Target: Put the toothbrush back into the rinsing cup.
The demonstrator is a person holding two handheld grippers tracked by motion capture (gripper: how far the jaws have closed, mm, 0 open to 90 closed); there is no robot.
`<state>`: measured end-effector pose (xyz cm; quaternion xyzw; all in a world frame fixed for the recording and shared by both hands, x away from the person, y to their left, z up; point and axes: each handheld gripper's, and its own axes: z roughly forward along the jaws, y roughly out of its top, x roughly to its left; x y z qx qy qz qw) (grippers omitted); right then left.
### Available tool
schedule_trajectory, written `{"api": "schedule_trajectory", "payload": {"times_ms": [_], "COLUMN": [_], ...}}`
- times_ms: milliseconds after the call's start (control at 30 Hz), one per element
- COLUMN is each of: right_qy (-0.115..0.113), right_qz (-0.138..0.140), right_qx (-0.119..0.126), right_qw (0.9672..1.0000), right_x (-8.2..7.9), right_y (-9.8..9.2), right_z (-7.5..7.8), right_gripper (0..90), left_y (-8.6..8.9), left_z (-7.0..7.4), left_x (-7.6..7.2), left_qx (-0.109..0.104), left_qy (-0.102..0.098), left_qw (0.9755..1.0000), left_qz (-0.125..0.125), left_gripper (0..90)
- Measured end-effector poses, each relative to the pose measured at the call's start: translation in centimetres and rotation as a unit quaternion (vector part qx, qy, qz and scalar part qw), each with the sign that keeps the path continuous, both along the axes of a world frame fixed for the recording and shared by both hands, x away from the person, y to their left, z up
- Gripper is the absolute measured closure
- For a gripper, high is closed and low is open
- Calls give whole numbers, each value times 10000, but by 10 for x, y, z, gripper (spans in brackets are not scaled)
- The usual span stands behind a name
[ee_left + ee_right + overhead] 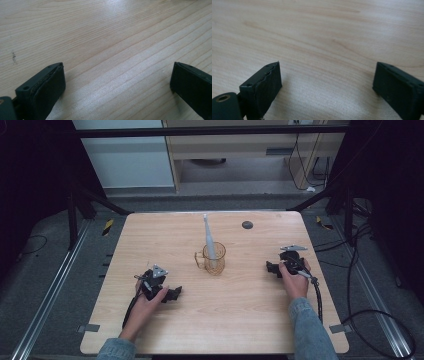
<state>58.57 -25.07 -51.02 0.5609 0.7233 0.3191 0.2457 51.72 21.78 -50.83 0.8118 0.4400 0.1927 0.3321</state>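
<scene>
A clear amber glass mug [214, 259] stands near the middle of the wooden table [165, 240], with a grey electric toothbrush [208, 237] leaning upright in it. My left gripper [176, 293] lies on the table to the mug's front left, held in a hand. In the left gripper view its jaws stand wide apart over bare wood, so the left gripper [117, 82] is open and empty. My right gripper [270, 268] rests on the table right of the mug, pointing toward it. The right gripper [327, 82] is open too, with only wood grain between its jaws.
A small dark round disc [247, 224] sits near the table's far edge, right of centre. Black frame bars [95, 200] and cables [370, 315] surround the table on the grey floor. A cabinet [240, 150] stands beyond the far edge.
</scene>
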Motion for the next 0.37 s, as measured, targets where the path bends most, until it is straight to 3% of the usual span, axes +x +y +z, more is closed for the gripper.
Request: {"api": "schedule_trajectory", "payload": {"times_ms": [167,367], "right_qy": [28,91], "right_qz": [95,-246], "right_qx": [-26,-43], "right_qw": [9999,9996], "right_x": [0,-1], "right_y": [2,5], "right_z": [0,-1], "right_gripper": [49,2], "left_y": [0,0], "left_z": [0,0], "left_x": [0,0], "left_qx": [-15,-16], "left_qy": [-6,-5], "left_qw": [10000,10000], "left_qz": [10,8], "left_gripper": [0,0]}}
